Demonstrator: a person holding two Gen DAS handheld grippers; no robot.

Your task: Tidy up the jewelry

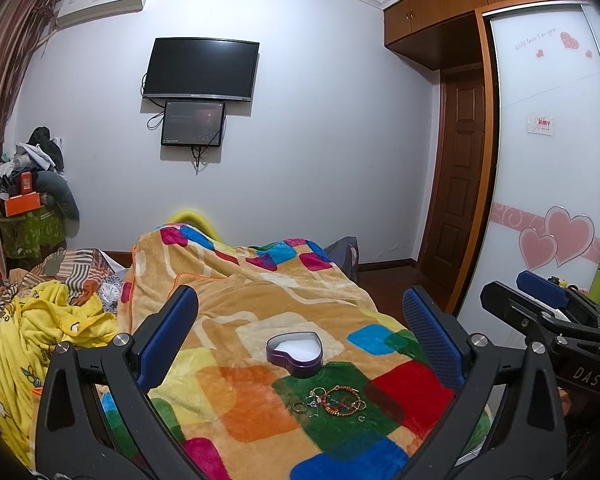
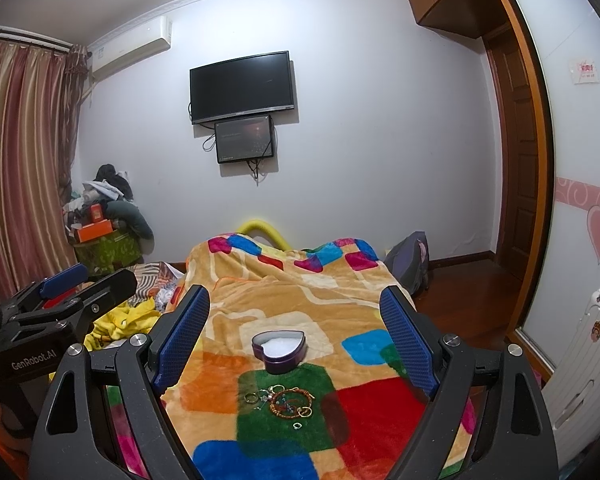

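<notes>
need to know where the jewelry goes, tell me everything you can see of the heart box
The heart box is a small heart-shaped tin, dark purple and shiny like metal, with no lid on it. A white lining shows inside; no jewelry is in it. It sits upright on the blanket, partly on a green patch, just beyond the jewelry. Neither gripper touches it.

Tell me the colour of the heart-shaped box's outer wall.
Dark purple; the heart-shaped box shows best in the right wrist view.

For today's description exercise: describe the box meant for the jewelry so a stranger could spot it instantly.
Find the patchwork blanket on the bed. Near its front, just beyond the pile of jewelry on a green patch, sits a purple box. It alone is heart-shaped, open, with white padding inside.
</notes>
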